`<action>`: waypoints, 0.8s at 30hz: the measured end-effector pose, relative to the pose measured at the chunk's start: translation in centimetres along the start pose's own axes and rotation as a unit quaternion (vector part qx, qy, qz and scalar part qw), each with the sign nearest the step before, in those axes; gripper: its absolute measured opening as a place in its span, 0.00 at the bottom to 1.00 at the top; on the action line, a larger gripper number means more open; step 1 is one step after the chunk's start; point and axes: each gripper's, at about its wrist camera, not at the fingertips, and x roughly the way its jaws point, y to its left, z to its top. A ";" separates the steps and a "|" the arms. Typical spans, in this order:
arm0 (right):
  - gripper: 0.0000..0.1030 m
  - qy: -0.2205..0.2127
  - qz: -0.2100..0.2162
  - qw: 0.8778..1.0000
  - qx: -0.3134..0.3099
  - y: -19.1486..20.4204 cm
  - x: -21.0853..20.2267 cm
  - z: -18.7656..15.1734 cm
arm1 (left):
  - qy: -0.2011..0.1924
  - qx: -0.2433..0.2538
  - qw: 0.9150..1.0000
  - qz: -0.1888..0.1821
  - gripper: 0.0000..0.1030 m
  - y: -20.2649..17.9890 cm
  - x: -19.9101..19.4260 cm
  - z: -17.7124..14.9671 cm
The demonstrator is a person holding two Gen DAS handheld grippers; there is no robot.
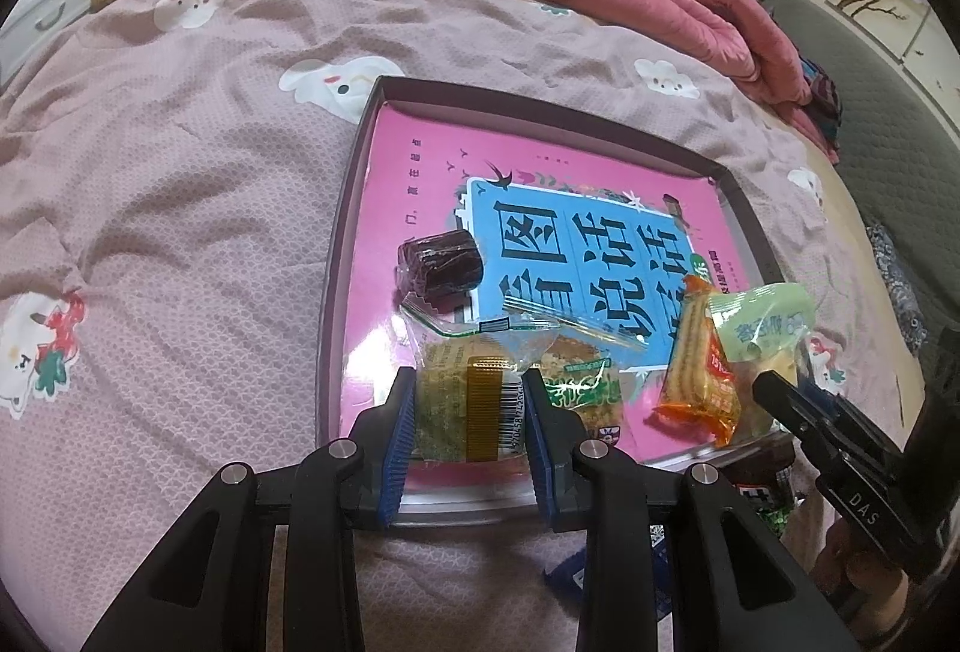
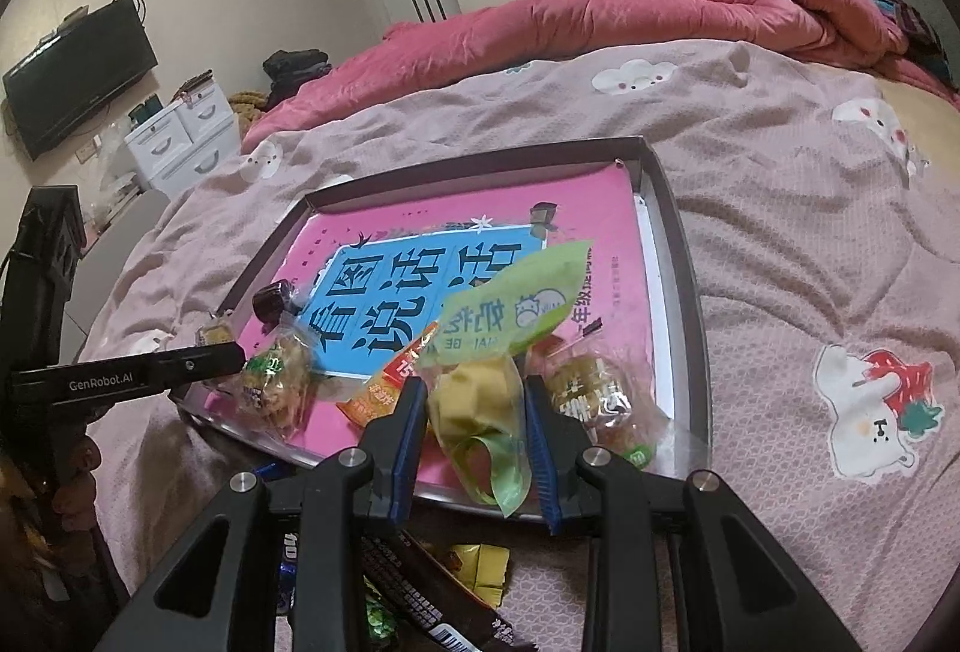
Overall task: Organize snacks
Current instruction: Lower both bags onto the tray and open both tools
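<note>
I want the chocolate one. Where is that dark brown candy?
The dark brown candy sits in the tray, on the pink book, just beyond the left tool.

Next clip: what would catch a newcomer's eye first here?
The shallow tray on the pink bedsheet, lined with a bright pink-and-blue book cover. At its near edge each gripper is shut on a snack: the left gripper on a clear-wrapped cake, the right gripper on a green packet.
</note>
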 end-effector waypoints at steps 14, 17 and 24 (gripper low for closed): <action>0.32 -0.011 0.004 1.000 -0.003 0.3 -0.4 0.1 | 0.000 -0.001 1.000 -0.002 0.33 0.0 0.2 0.1; 0.32 -0.013 0.001 1.000 -0.004 0.2 -0.5 0.2 | 0.000 0.001 1.000 0.001 0.33 0.0 0.3 0.2; 0.33 -0.018 0.005 1.000 -0.013 0.5 -1.0 0.2 | 0.005 -0.001 1.000 0.004 0.33 0.1 0.7 0.2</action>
